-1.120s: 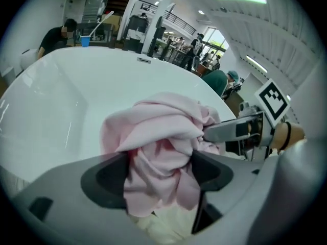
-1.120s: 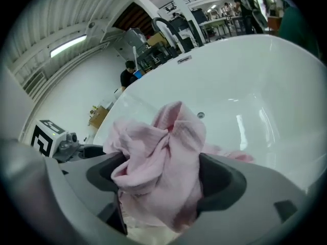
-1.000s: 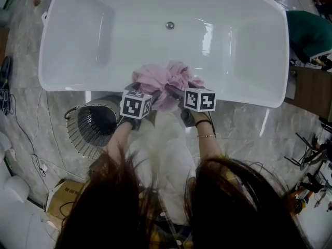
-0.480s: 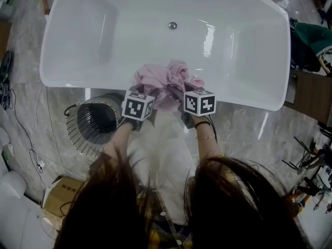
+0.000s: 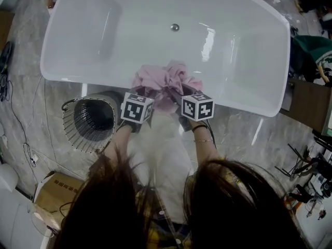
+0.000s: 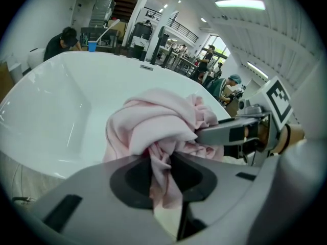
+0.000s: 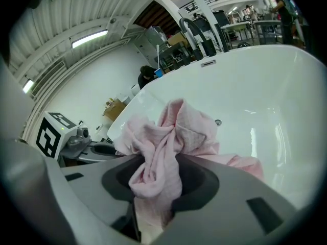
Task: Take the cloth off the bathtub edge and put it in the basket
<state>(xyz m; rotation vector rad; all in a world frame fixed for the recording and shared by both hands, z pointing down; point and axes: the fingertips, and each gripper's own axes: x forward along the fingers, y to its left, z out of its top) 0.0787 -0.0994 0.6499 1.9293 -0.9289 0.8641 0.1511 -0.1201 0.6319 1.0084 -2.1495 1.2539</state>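
Note:
A crumpled pink cloth (image 5: 165, 81) lies bunched on the near rim of the white bathtub (image 5: 67, 79). My left gripper (image 5: 147, 98) has just been closing and is shut on a fold of the cloth (image 6: 162, 162) at its left side. My right gripper (image 5: 175, 96) has also just been closing and is shut on a thick wad of the cloth (image 7: 156, 175) at its right side. Both marker cubes sit side by side just in front of the rim. The wire basket (image 5: 92, 122) lies on the floor left of my left hand.
The tub's drain (image 5: 175, 27) is in the middle of the basin. A cardboard box (image 5: 54, 191) and cables (image 5: 23, 139) lie on the marble floor at left. A wooden surface (image 5: 306, 104) stands at right. People work at benches behind the tub (image 6: 61, 40).
Both grippers have closed onto the pink cloth, gathering it tighter between them. The right gripper has risen slightly and rolled. The view has shifted a little.

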